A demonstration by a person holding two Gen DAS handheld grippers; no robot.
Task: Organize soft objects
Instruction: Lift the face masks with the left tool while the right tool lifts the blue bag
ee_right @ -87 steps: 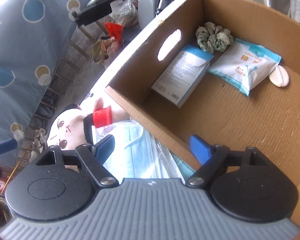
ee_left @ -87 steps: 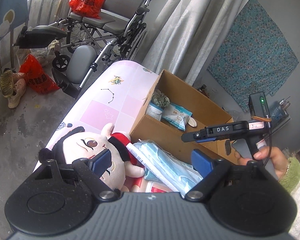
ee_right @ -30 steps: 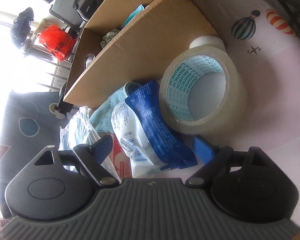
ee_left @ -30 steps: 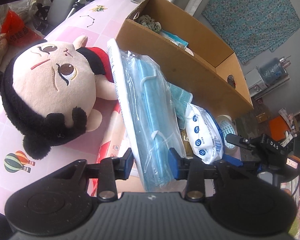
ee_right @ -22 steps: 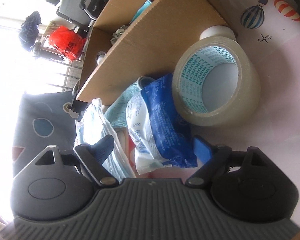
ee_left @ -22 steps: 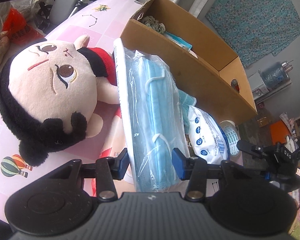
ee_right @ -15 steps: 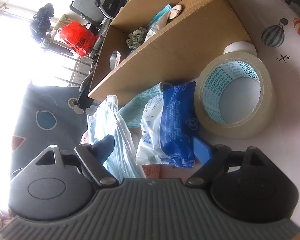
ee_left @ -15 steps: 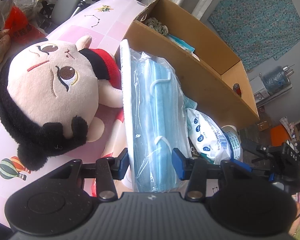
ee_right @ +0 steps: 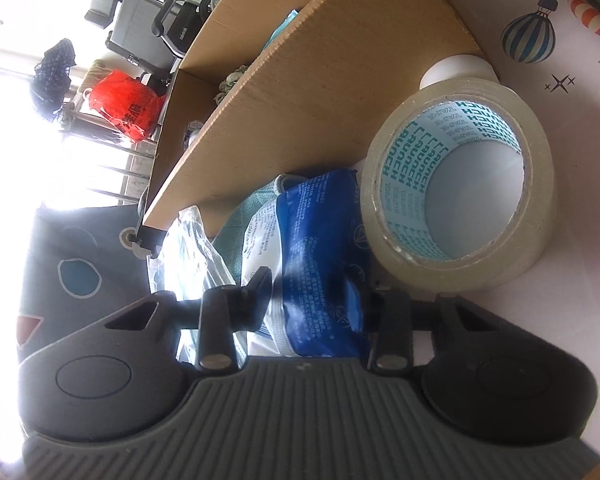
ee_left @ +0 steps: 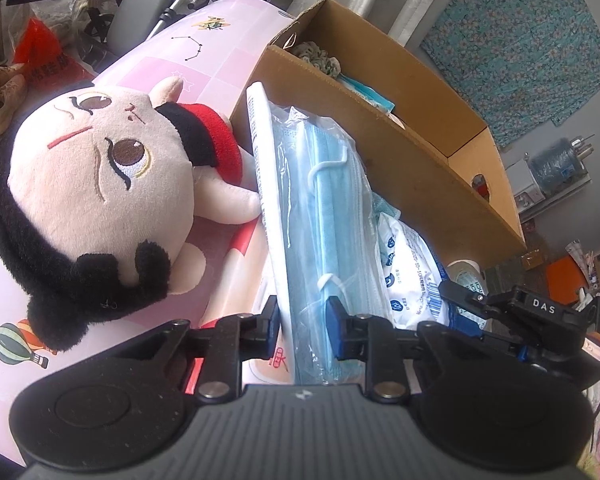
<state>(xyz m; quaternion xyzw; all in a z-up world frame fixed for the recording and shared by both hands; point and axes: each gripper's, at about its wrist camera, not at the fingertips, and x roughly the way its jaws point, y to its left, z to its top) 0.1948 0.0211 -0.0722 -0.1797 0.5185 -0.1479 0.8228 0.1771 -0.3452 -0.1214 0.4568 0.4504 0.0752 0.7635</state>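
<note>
My left gripper (ee_left: 302,316) is shut on a clear pack of blue face masks (ee_left: 320,208), which stands on edge beside a plush doll (ee_left: 96,184) on the pink table. My right gripper (ee_right: 310,292) is shut on a blue and white packet (ee_right: 312,248); that packet also shows in the left wrist view (ee_left: 408,264), with the right gripper (ee_left: 500,312) behind it. The open cardboard box (ee_left: 400,128) behind holds a green scrunchie (ee_left: 316,58) and a blue packet (ee_left: 364,92).
A roll of clear tape (ee_right: 460,184) lies next to the blue packet, against the box wall (ee_right: 320,80). A teal cloth (ee_right: 240,220) lies under the packets. A wheelchair (ee_right: 156,20) and a red bag (ee_right: 128,104) stand beyond the table.
Both grippers came down from over the box to the table's items. The left closed on the mask pack and tipped it up. The right closed on the blue and white packet.
</note>
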